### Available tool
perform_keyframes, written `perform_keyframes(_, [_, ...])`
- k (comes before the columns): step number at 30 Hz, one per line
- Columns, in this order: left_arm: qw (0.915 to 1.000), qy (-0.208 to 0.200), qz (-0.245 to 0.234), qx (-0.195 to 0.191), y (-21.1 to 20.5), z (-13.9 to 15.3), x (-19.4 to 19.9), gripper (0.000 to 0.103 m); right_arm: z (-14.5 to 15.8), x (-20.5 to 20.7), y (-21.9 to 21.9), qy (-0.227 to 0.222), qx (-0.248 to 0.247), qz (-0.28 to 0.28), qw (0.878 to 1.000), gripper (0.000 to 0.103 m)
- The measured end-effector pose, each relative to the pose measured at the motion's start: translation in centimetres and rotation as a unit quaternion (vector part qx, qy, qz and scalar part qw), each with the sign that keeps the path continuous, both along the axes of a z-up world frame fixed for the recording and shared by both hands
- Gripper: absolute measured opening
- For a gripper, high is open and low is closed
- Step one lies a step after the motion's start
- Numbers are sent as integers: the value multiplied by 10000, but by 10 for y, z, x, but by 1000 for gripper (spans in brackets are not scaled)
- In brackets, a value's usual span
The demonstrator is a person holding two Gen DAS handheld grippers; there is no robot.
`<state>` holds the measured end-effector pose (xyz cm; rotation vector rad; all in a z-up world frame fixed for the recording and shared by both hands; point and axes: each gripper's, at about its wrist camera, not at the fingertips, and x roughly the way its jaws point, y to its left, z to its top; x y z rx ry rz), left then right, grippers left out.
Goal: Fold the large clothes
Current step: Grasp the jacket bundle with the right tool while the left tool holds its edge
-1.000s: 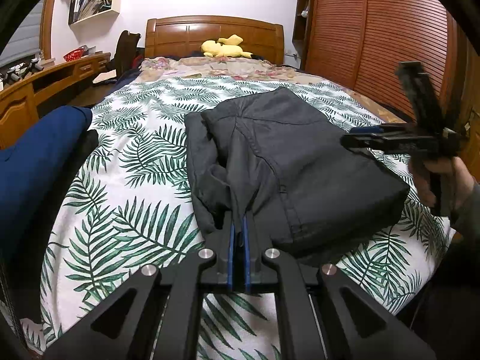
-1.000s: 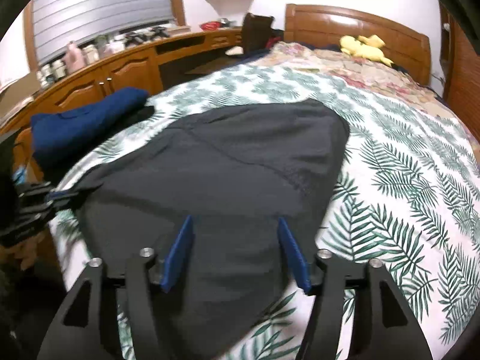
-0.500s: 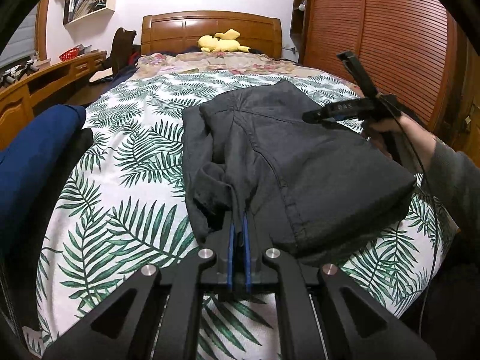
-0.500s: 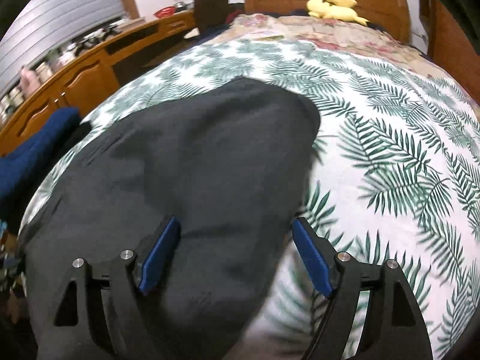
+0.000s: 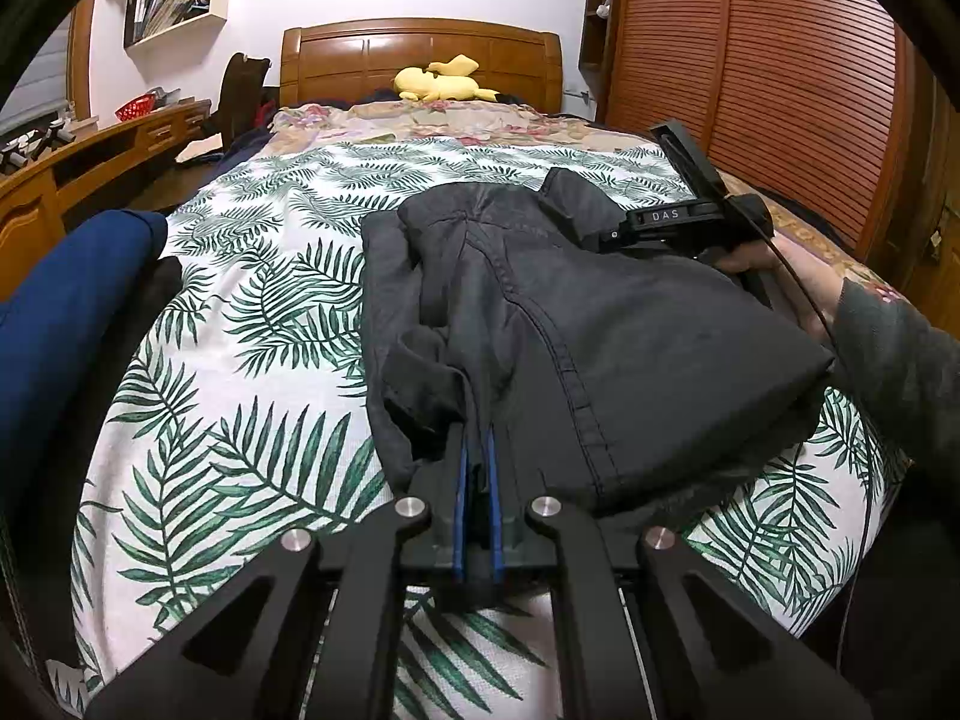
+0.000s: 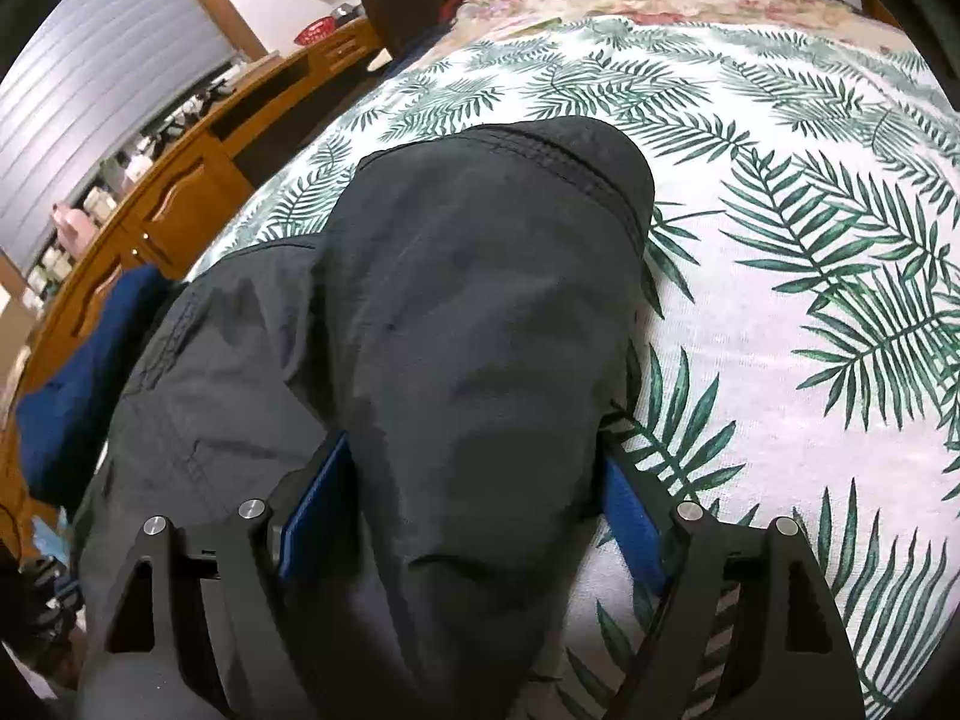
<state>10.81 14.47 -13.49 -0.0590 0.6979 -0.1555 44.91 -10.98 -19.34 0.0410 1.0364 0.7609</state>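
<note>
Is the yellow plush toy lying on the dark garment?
No, the yellow plush toy lies by the wooden headboard, far from the dark garment spread on the leaf-print bedspread.

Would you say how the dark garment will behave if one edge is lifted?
Probably floppy: the dark garment bunches in soft wrinkles where the left hand-held gripper pinches it. Likely to drape and drag, since folded layers sag over the bed.

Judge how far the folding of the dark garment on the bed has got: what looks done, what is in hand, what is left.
Done: the dark garment already lies doubled into a compact bundle on the leaf-print bedspread.
In hand: the left gripper is shut on its near edge; the right gripper is open, its jaws straddling the far part.
Left: probably another fold, and tidying the rumpled near corner.
</note>
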Motion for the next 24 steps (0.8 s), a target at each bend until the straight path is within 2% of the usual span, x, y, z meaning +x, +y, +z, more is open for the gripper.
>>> perform_keyframes(5, [9998, -65, 162, 24, 1, 8, -7, 10, 1, -3, 1, -83, -25, 61, 9999, 69])
perform_keyframes(8, [9995, -145, 253, 77, 0, 13, -21, 13, 0, -4, 2, -116, -56, 37, 9999, 68])
perform_keyframes(14, [9987, 4, 512, 69, 1, 7, -40, 22, -1, -7, 2, -209, -93, 57, 9997, 68])
perform_keyframes(24, [9964, 249, 809, 66, -6, 1, -40, 31, -3, -11, -2, -269, -12, 58, 9996, 68])
